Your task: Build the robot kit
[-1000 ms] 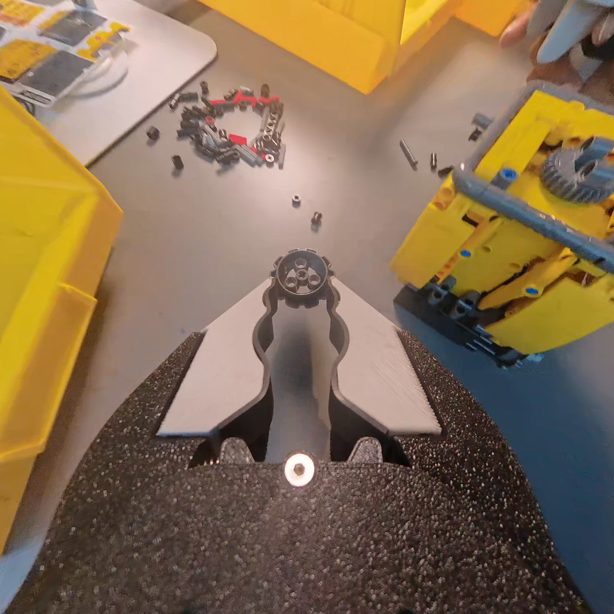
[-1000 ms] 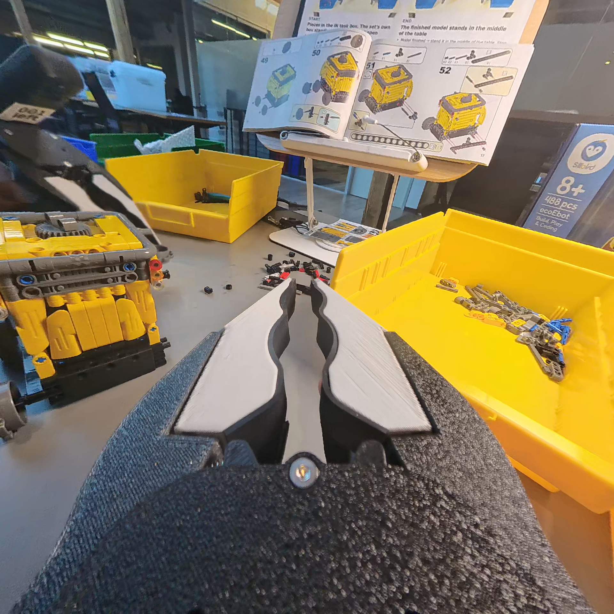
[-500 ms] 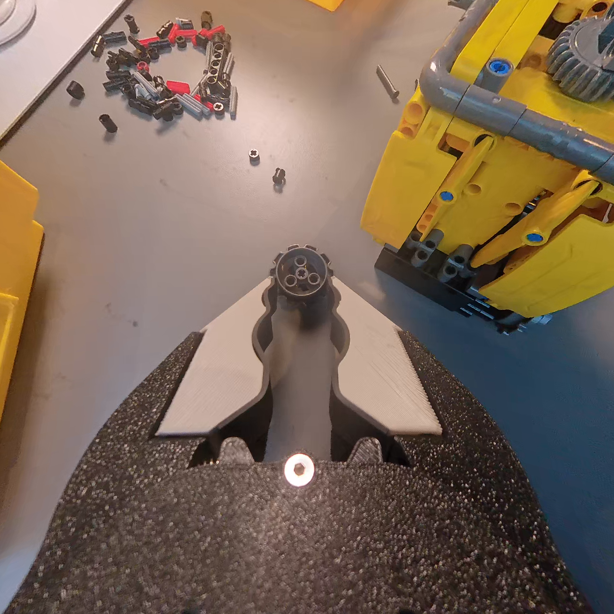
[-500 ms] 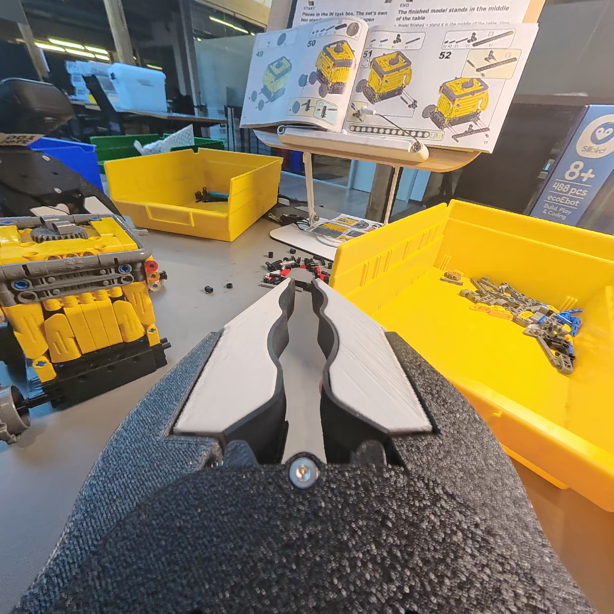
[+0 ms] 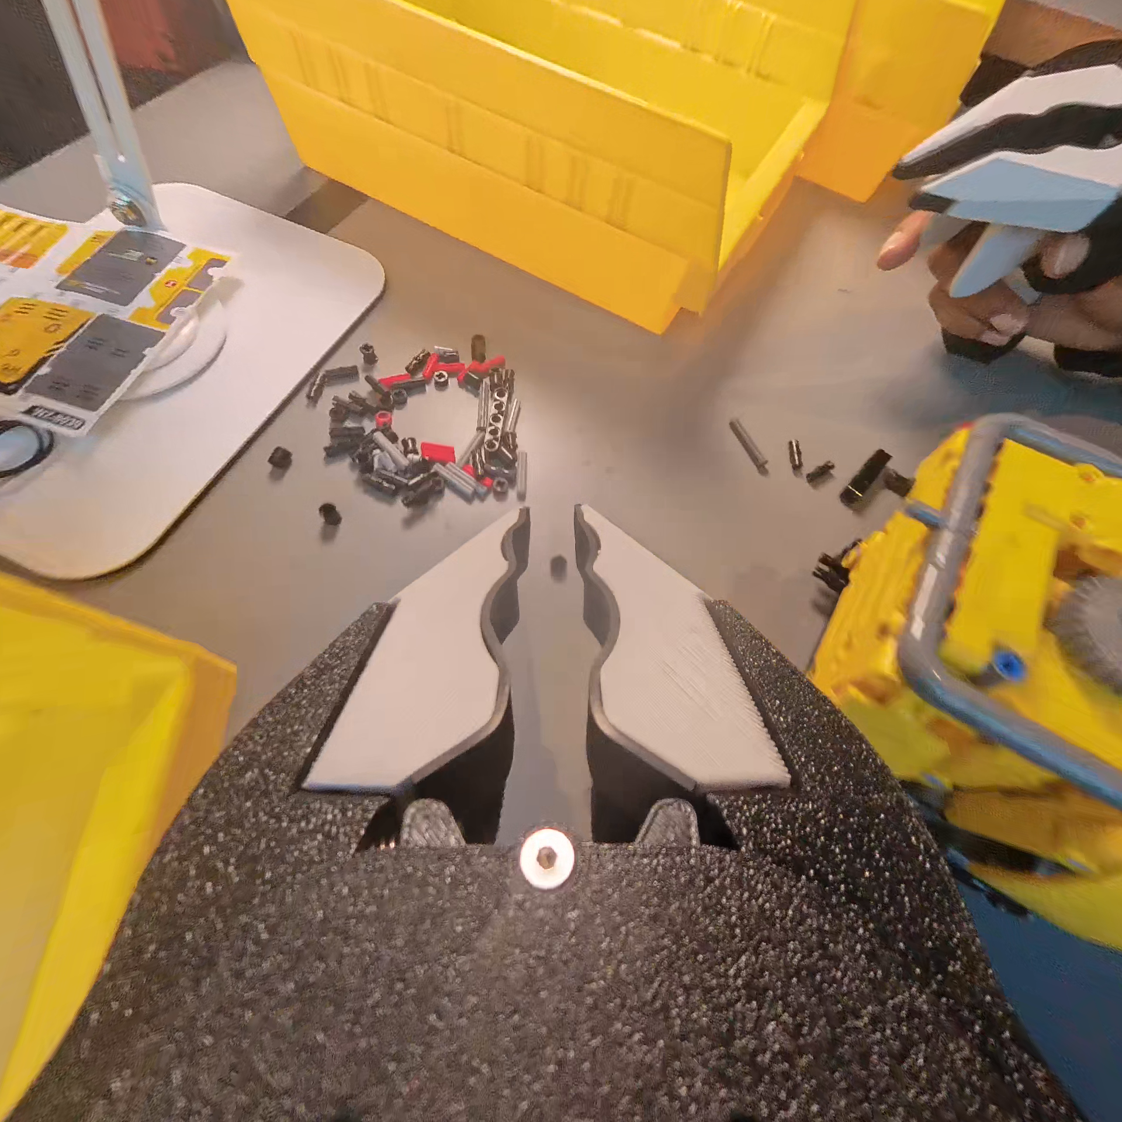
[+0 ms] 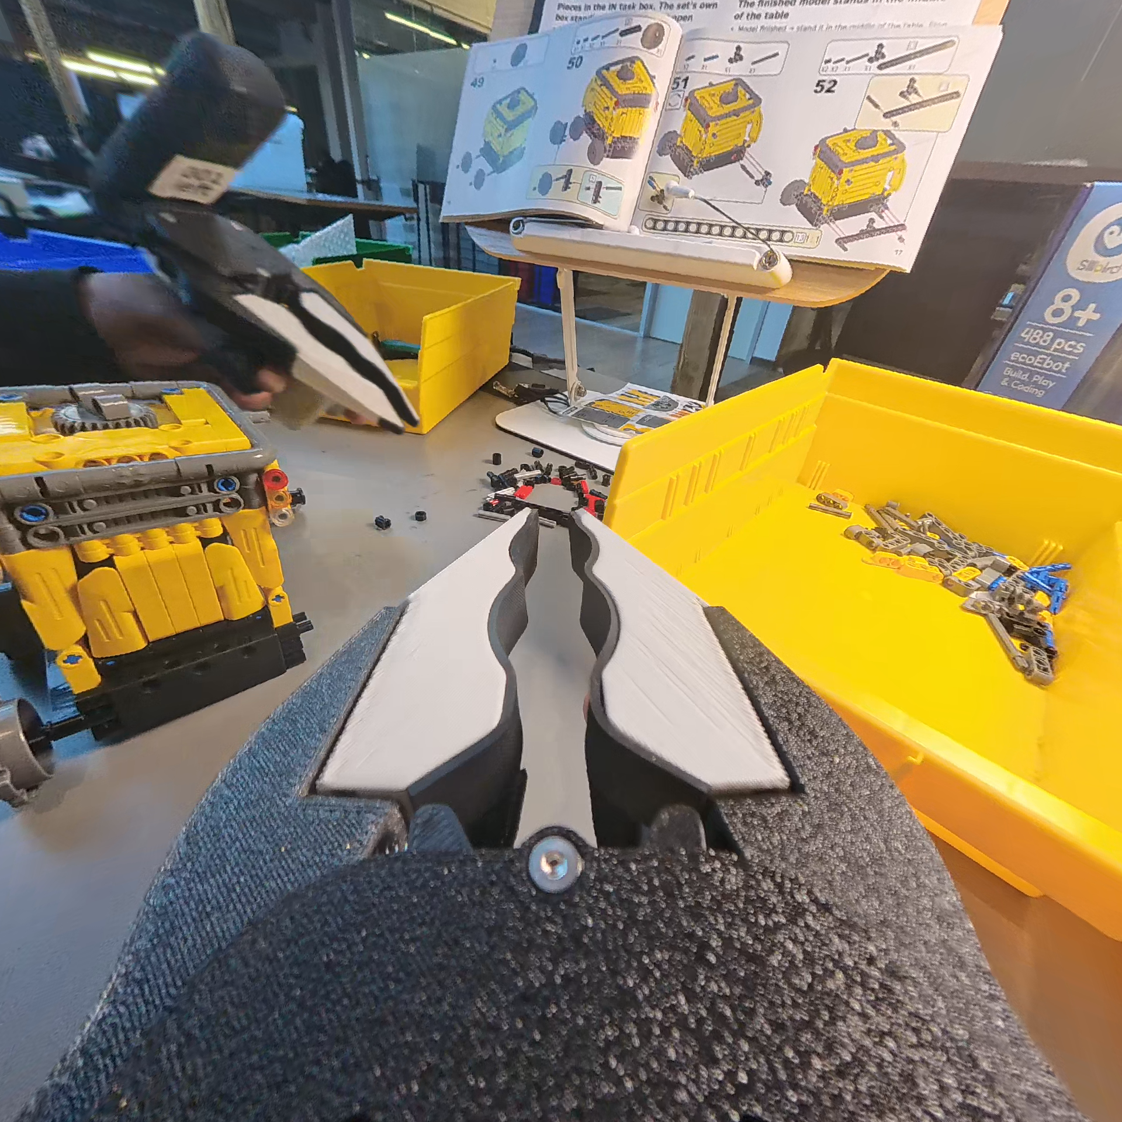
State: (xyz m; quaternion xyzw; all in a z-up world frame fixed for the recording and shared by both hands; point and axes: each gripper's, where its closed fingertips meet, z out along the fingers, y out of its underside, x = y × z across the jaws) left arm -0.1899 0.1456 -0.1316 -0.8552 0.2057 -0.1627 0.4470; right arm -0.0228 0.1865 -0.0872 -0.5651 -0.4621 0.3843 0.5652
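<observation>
My left gripper [image 5: 549, 522] hangs over the grey table with nothing between its fingers, its jaws a narrow gap apart. A small black pin [image 5: 557, 566] lies on the table, seen through that gap. A pile of black, red and grey pins [image 5: 425, 425] lies just ahead. The yellow brick model [image 5: 983, 637] stands close on its right. My right gripper [image 6: 554, 521] is empty with its jaws nearly together, between the model [image 6: 139, 546] and a yellow bin [image 6: 789, 607]. The left gripper also shows in the right wrist view [image 6: 340, 364], above the model.
The bin holds grey, blue and yellow parts [image 6: 971, 577]. More yellow bins [image 5: 516, 139] [image 5: 73, 759] stand ahead and to the left. A white stand base with sticker sheets [image 5: 243, 364] sits left. An open booklet [image 6: 698, 133] rests on the stand. Loose pins [image 5: 807, 461] lie by the model. My hands' fingertips stand some 20 cm from each other.
My left gripper held a dark round hub at its tips; now the hub is gone and the jaws stand closer together. It has drawn back from the model. My right gripper barely moved.
</observation>
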